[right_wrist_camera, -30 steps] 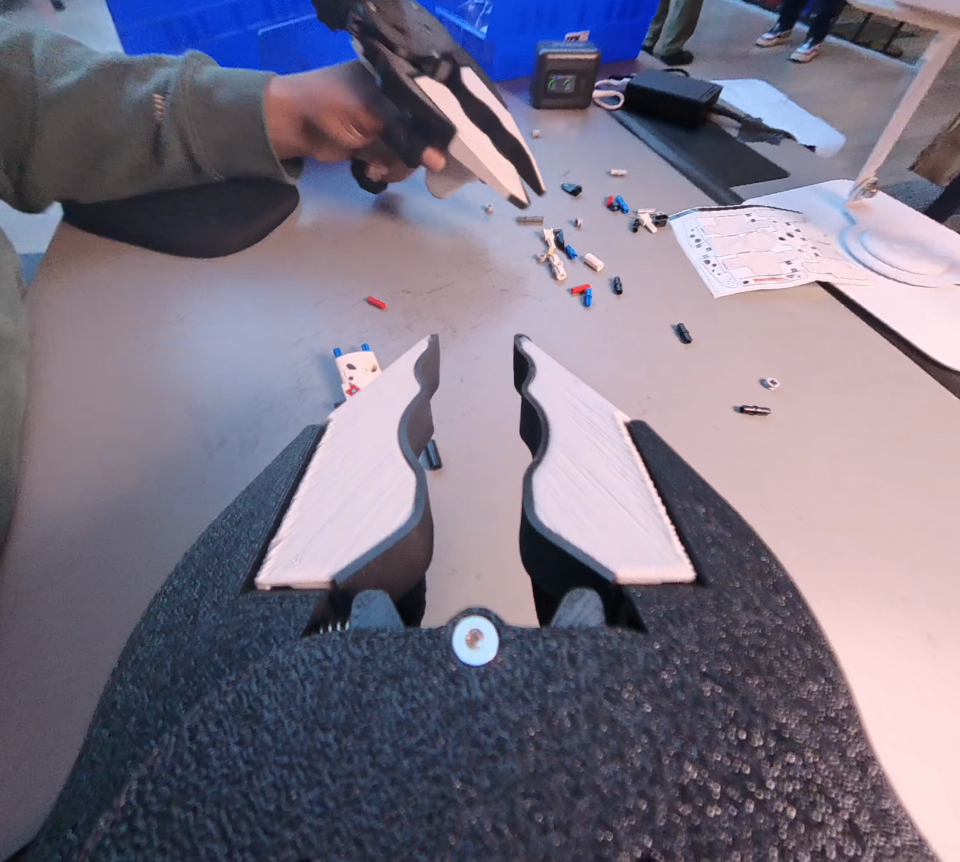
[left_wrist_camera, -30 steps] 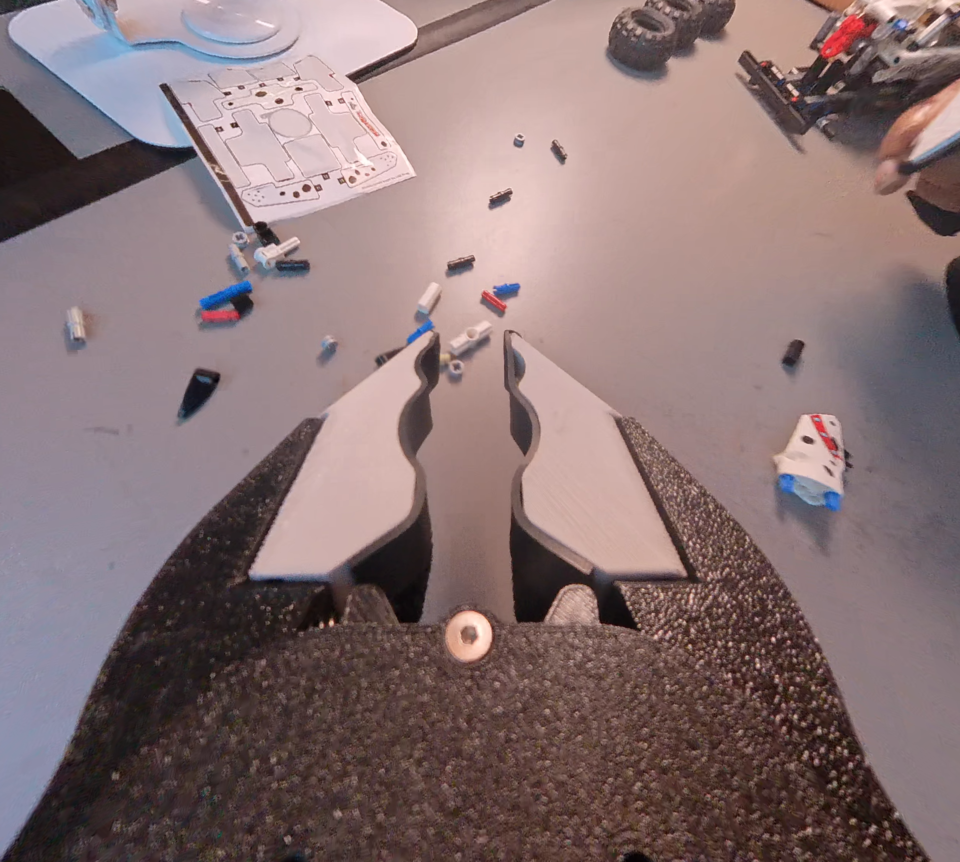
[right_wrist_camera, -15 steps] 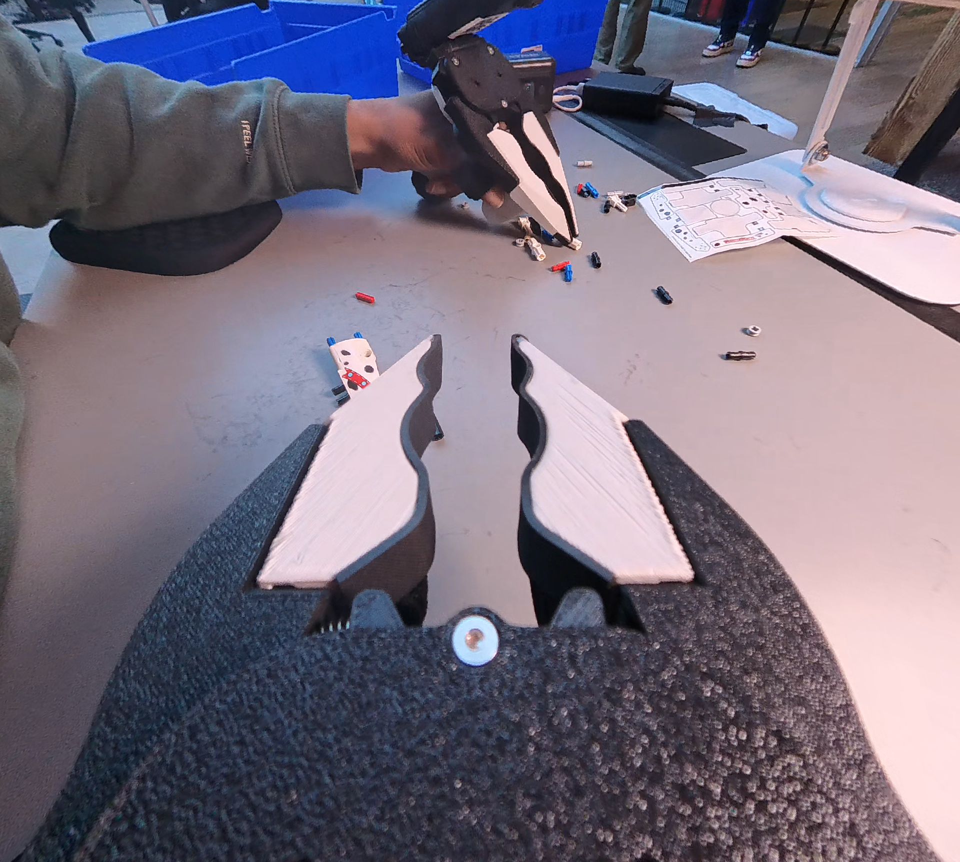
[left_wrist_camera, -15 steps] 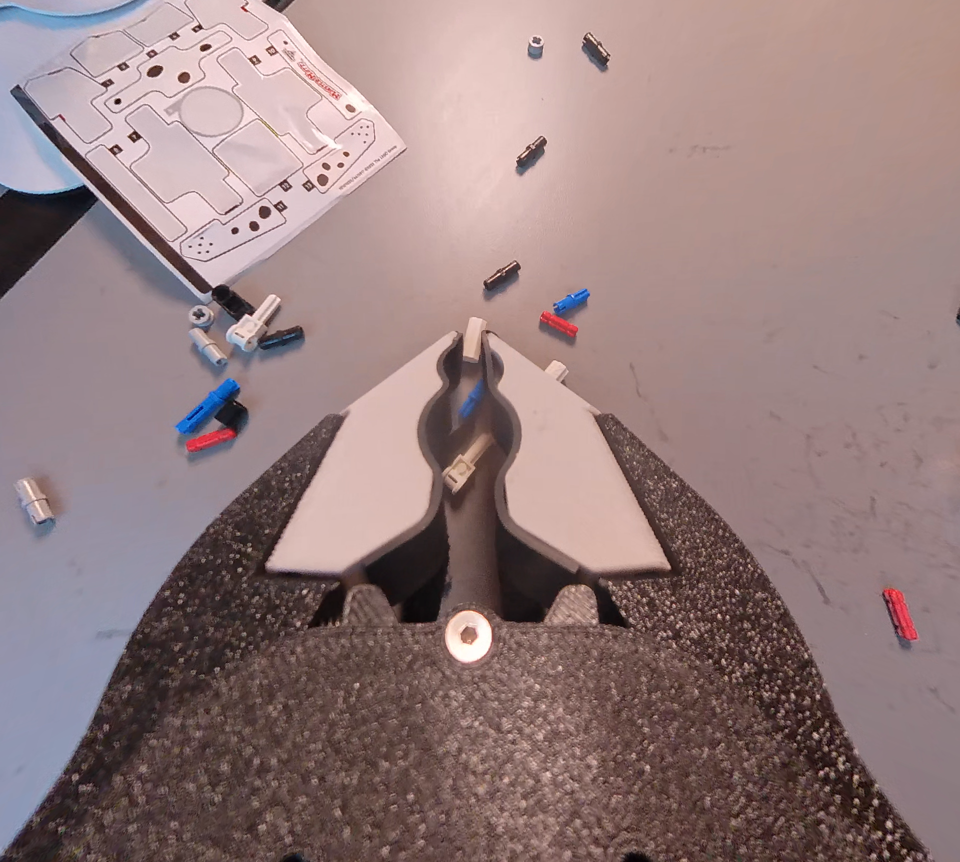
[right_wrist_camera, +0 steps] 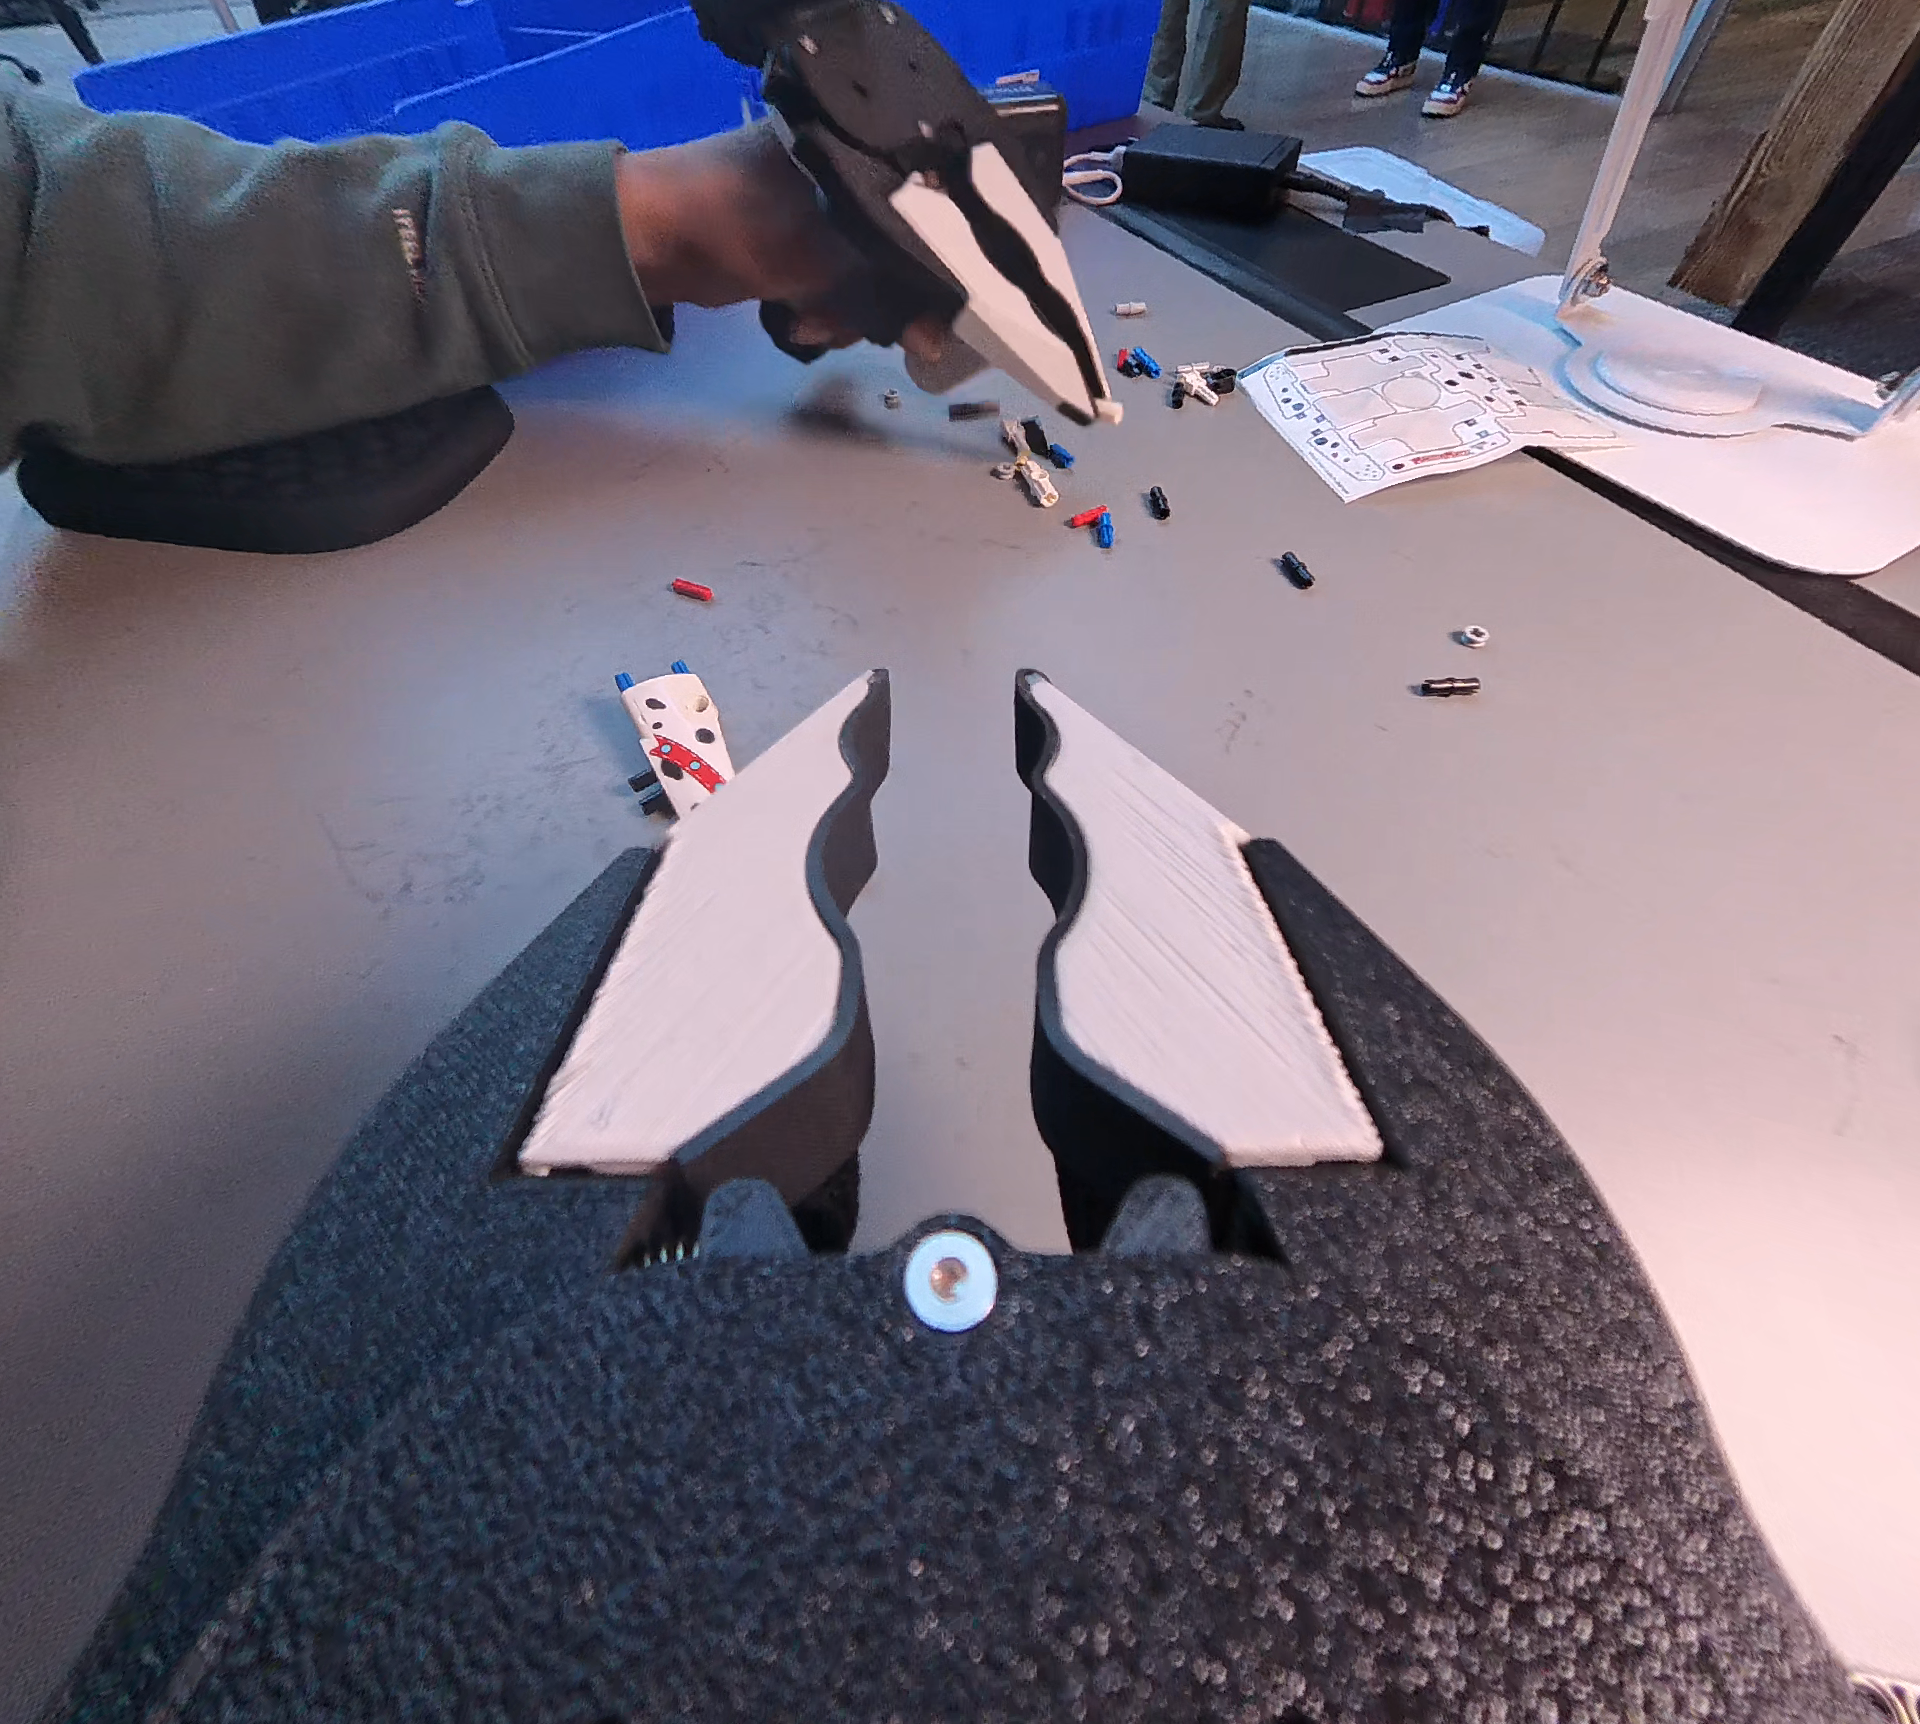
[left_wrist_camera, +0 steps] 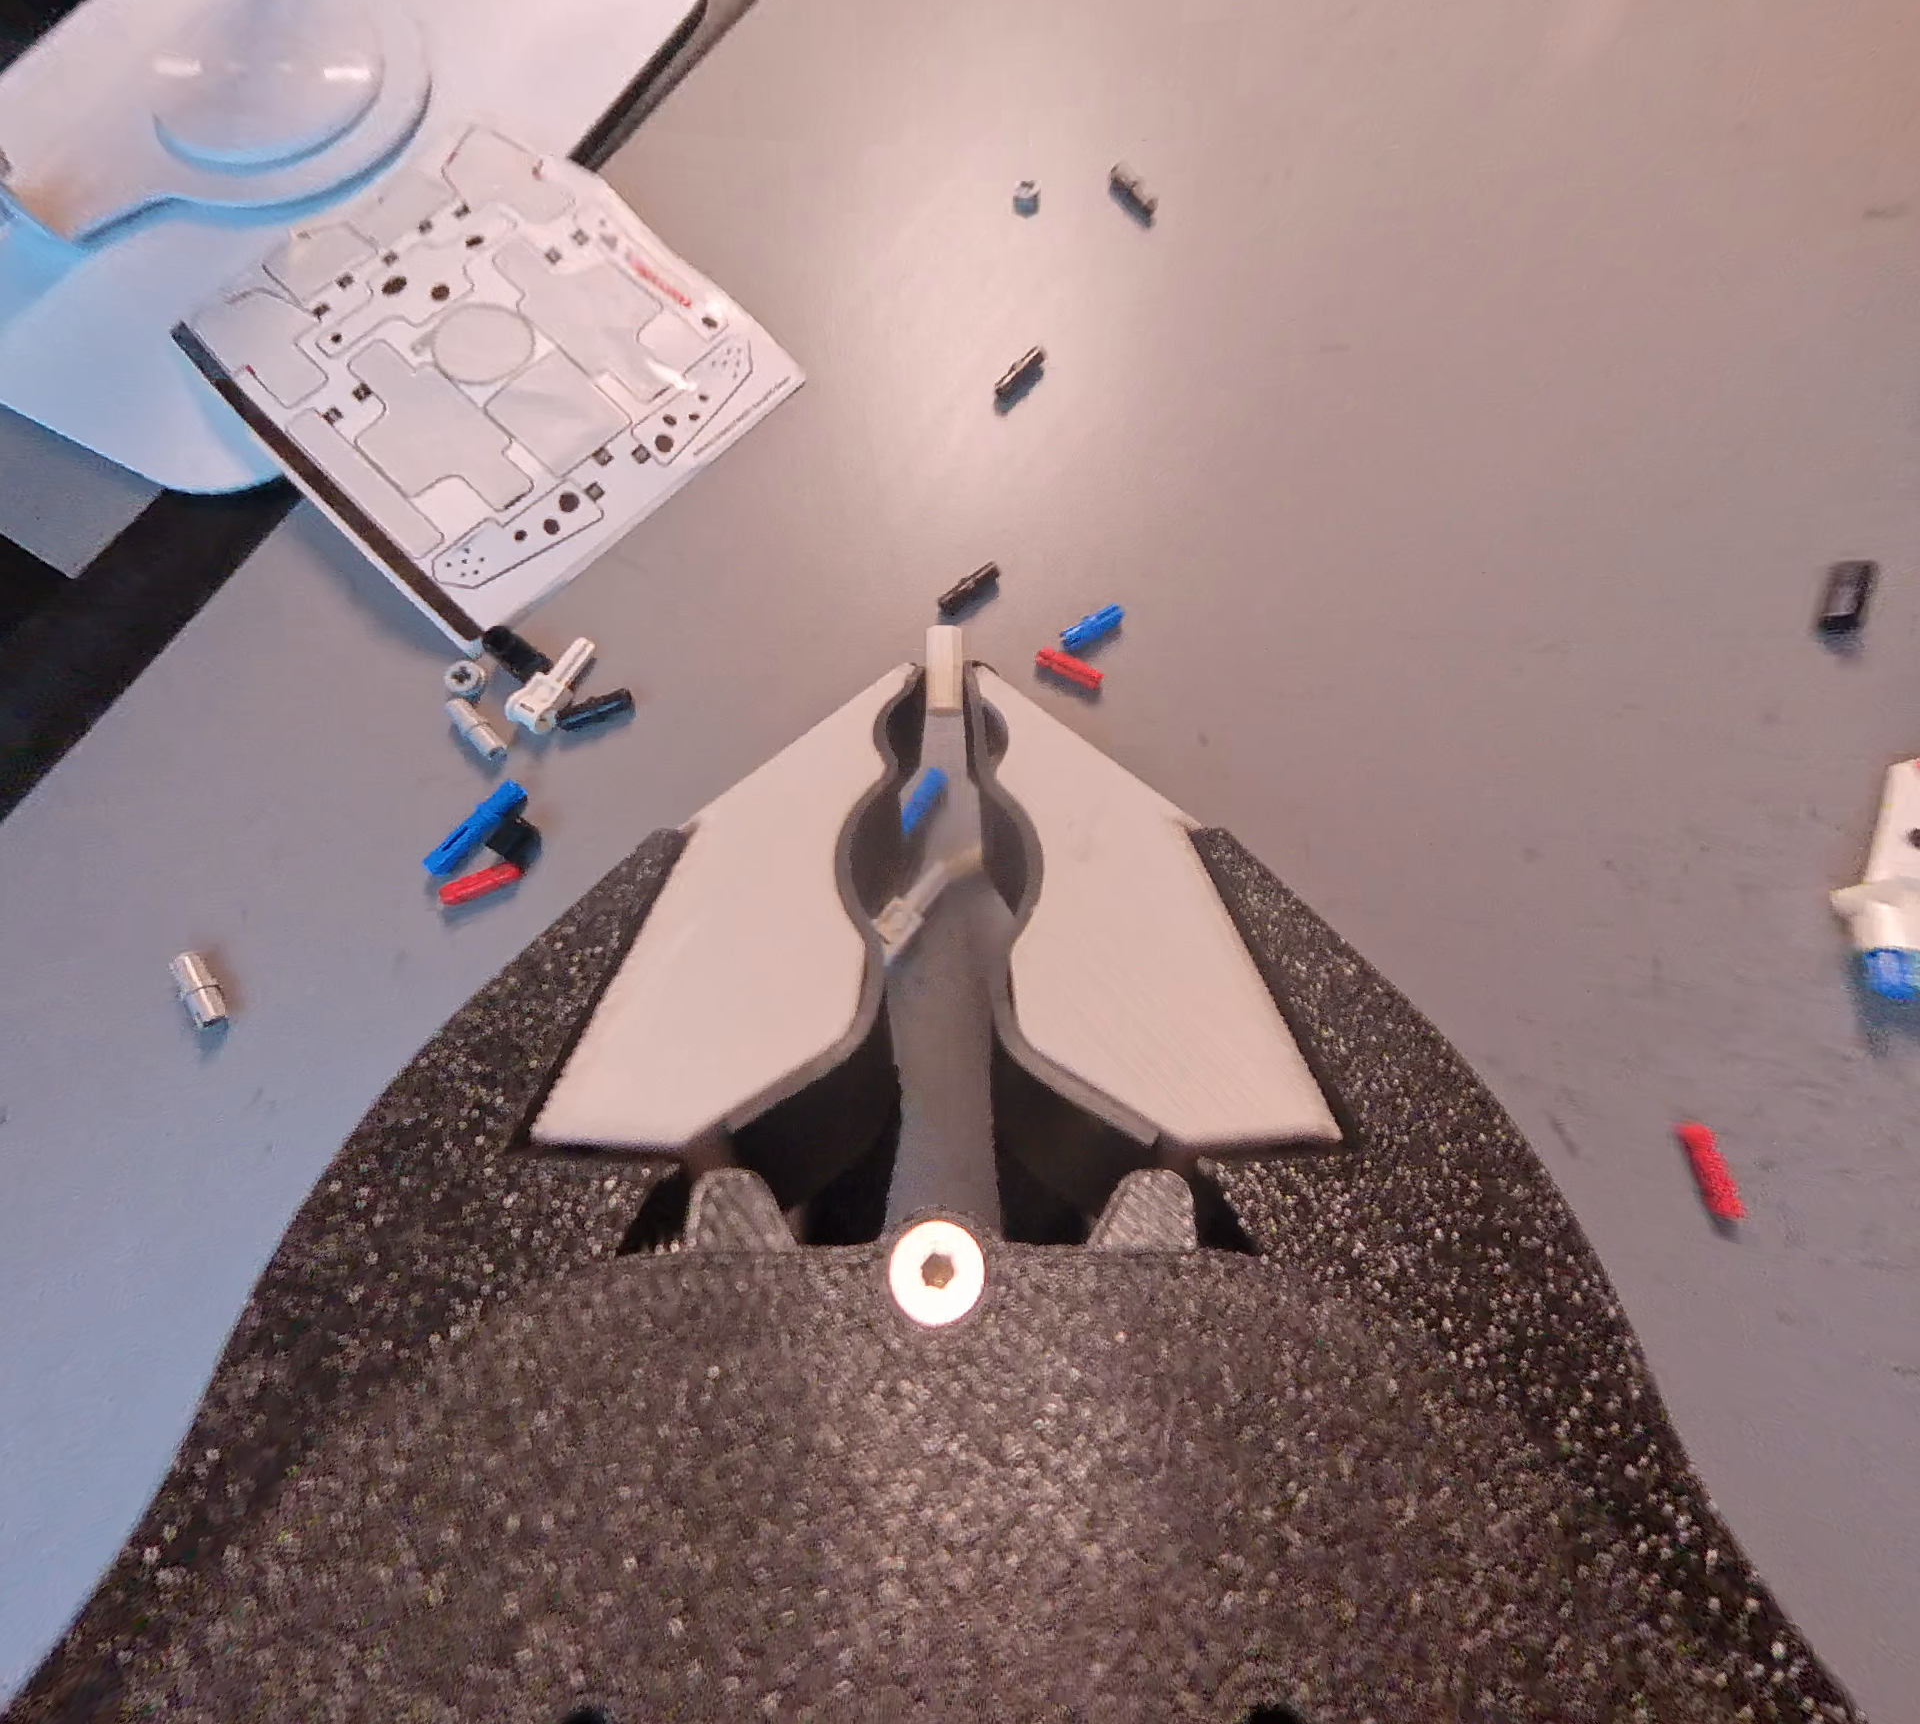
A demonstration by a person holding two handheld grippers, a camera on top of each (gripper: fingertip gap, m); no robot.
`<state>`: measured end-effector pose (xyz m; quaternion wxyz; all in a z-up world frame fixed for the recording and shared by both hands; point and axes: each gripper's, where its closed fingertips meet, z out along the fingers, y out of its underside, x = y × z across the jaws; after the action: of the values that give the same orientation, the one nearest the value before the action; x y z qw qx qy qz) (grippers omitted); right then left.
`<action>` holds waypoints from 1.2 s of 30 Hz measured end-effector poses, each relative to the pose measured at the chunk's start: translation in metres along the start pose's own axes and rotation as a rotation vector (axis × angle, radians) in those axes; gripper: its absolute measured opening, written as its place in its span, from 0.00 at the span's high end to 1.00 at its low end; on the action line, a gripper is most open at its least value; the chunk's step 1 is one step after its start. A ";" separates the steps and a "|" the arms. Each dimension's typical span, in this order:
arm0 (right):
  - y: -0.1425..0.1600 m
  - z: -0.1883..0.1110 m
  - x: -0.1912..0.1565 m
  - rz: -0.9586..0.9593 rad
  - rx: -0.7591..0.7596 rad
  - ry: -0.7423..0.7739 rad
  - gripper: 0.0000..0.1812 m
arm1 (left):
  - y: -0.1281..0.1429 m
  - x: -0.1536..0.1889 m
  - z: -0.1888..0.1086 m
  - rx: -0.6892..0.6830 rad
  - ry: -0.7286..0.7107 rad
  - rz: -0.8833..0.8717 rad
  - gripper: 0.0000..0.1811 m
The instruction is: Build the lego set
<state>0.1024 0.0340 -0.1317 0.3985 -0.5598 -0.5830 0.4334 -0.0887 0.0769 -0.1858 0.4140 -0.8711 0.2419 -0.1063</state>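
Two grippers, left and right: speckled black bodies, pale wavy-edged fingers, one silver screw; olive-green sleeve.

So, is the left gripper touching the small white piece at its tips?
Touching. In the left wrist view the left gripper has its fingers closed on the white piece; the right wrist view shows it at the tips, above the table.

A small beige peg is pinched upright at the left gripper's tips, lifted above the scattered pins.
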 end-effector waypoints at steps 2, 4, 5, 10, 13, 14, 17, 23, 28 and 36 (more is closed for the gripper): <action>0.003 0.000 0.000 -0.008 -0.014 0.006 0.87 | -0.011 0.022 -0.020 0.037 0.053 0.011 0.96; 0.006 0.001 0.000 -0.022 -0.028 0.013 0.87 | -0.008 0.050 -0.036 0.035 0.097 0.042 0.96; 0.008 0.002 0.000 -0.026 -0.037 0.015 0.87 | 0.000 0.062 -0.041 0.024 0.106 0.061 0.96; 0.016 0.009 -0.002 -0.035 -0.074 0.003 0.87 | 0.050 0.090 -0.049 -0.074 0.049 0.090 0.96; 0.019 0.015 -0.007 -0.050 -0.096 -0.007 0.87 | 0.062 0.097 -0.051 -0.107 0.080 0.065 0.96; 0.019 0.016 -0.008 -0.060 -0.103 -0.007 0.87 | 0.064 0.097 -0.051 -0.115 0.089 0.052 0.96; 0.022 0.019 -0.013 -0.085 -0.122 -0.001 0.87 | 0.071 0.099 -0.049 -0.140 0.104 0.065 0.96; 0.027 0.023 -0.016 -0.081 -0.134 0.008 0.88 | 0.074 0.101 -0.047 -0.140 0.095 0.087 0.96; 0.025 0.024 -0.015 -0.092 -0.124 0.021 0.88 | 0.074 0.098 -0.048 -0.130 0.086 0.079 0.93; 0.023 0.023 -0.010 -0.079 -0.105 0.051 0.88 | 0.057 0.088 -0.059 -0.028 0.047 0.046 0.87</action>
<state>0.0885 0.0223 -0.1599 0.3998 -0.5675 -0.6163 0.3718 -0.0544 -0.0384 -0.1941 0.3984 -0.8683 0.2728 -0.1137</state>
